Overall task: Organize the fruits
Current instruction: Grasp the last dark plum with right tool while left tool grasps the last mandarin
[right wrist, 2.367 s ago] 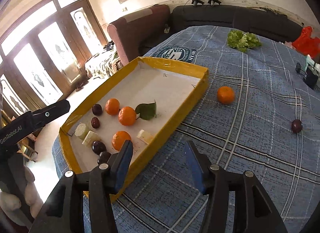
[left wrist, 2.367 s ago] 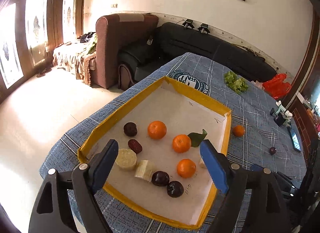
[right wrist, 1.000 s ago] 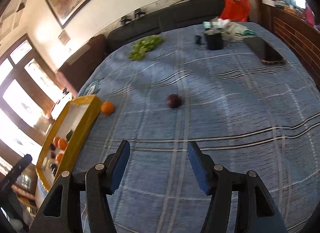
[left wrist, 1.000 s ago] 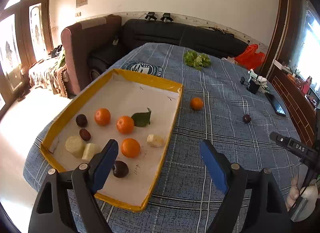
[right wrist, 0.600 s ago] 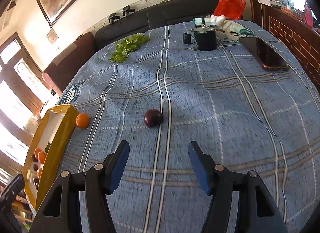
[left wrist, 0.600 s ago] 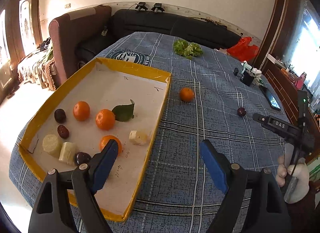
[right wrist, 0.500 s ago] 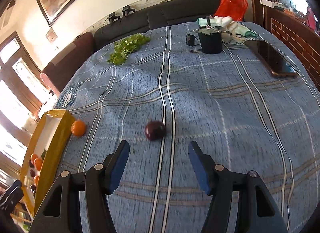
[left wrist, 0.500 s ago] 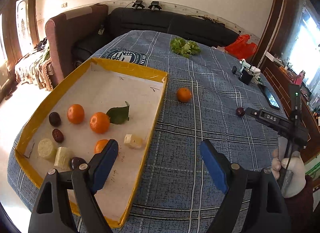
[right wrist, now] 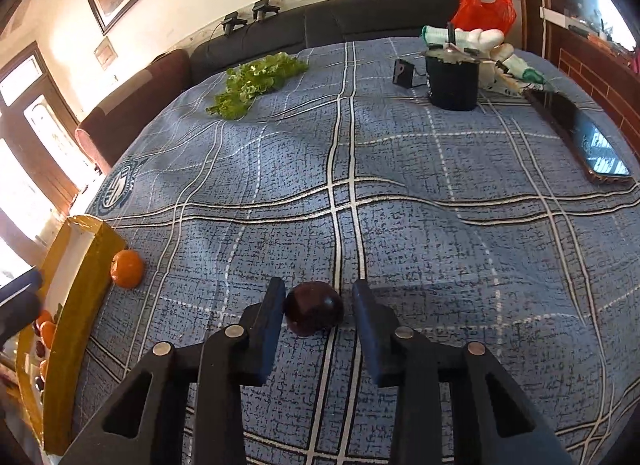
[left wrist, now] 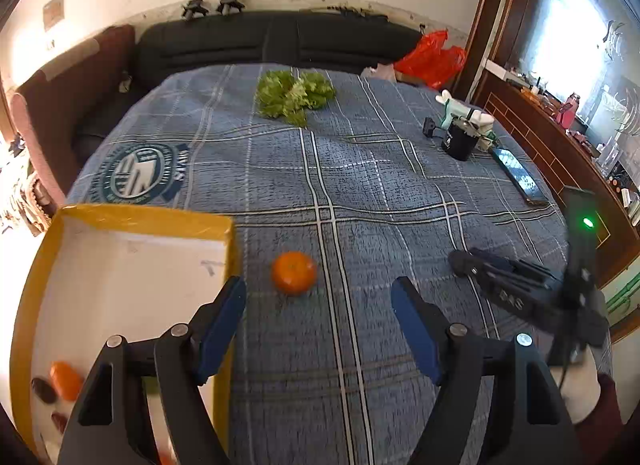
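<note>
1. Blue plaid tablecloth [right wrist: 440,185] over the table: the ground under both my grippers, strewn well ahead of my fingers with things outside the job: a bunch of green leafy lettuce [left wrist: 294,95], a black cylindrical cup [right wrist: 452,81], a flat black phone [right wrist: 580,137].

2. Shallow yellow-rimmed cardboard tray with a white floor [left wrist: 120,257]: beside and under my left-hand finger. Small oranges and dark fruits lie at its near end, so I judge it the collecting place.

3. Left gripper [left wrist: 318,301]: jaws spread wide, holding nothing. It hangs over the cloth, seemingly lined up for item 5.

4. Right gripper [right wrist: 318,305]: jaws part-closed around item 6, not yet pinching. The left finger [right wrist: 270,321] looks to touch it or nearly; a gap shows at the right finger.

5. Round orange mandarin [left wrist: 294,272]: loose on the cloth just outside the tray wall, ahead of my left fingertips and slightly left of centre.

6. Round dark purple plum [right wrist: 314,307]: resting on the cloth between my right fingers, the last step before a lift toward the tray.
</note>
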`<state>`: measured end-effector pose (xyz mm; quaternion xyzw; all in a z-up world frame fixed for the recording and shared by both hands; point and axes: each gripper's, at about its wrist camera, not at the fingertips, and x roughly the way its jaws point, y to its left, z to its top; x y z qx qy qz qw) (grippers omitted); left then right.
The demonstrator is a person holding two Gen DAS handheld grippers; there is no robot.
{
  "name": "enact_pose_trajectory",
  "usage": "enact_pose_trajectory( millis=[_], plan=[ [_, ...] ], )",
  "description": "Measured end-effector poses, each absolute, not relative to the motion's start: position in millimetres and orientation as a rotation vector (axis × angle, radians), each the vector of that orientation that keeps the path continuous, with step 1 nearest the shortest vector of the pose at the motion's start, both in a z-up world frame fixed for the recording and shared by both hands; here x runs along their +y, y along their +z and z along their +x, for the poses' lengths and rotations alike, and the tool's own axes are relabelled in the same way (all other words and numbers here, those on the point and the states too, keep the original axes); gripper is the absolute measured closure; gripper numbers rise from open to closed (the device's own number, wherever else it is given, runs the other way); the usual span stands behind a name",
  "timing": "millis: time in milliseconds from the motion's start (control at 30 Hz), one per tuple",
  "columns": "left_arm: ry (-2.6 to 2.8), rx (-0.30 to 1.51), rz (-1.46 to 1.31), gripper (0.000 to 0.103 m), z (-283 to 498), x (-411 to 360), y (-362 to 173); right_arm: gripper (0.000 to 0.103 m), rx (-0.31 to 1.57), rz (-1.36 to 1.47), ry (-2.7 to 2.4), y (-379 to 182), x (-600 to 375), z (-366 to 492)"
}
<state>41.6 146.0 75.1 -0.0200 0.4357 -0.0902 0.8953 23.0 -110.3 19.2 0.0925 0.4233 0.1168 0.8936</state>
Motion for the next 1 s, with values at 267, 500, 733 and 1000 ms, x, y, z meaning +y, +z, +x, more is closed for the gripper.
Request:
enact_pose_trajectory(
  millis=[267, 500, 733, 1000],
  plan=[
    [-0.156, 1.031, 0.086, 0.051, 103, 130, 33, 0.071, 0.883, 0.195, 0.264, 19, -111, 20],
    [-0.117, 1.077, 0.177, 0.069, 104, 124, 14, 0.071, 0.889, 0.221, 0.272, 19, -114, 17],
    [-0.127, 1.009, 0.154, 0.069, 71, 120, 31, 0.071, 0.878, 0.310, 0.317, 25, -124, 14],
    [-0.143, 0.945, 0.002, 0.069, 17, 130, 59, 0.071, 0.891, 0.522, 0.539, 25, -128, 11]
  ],
)
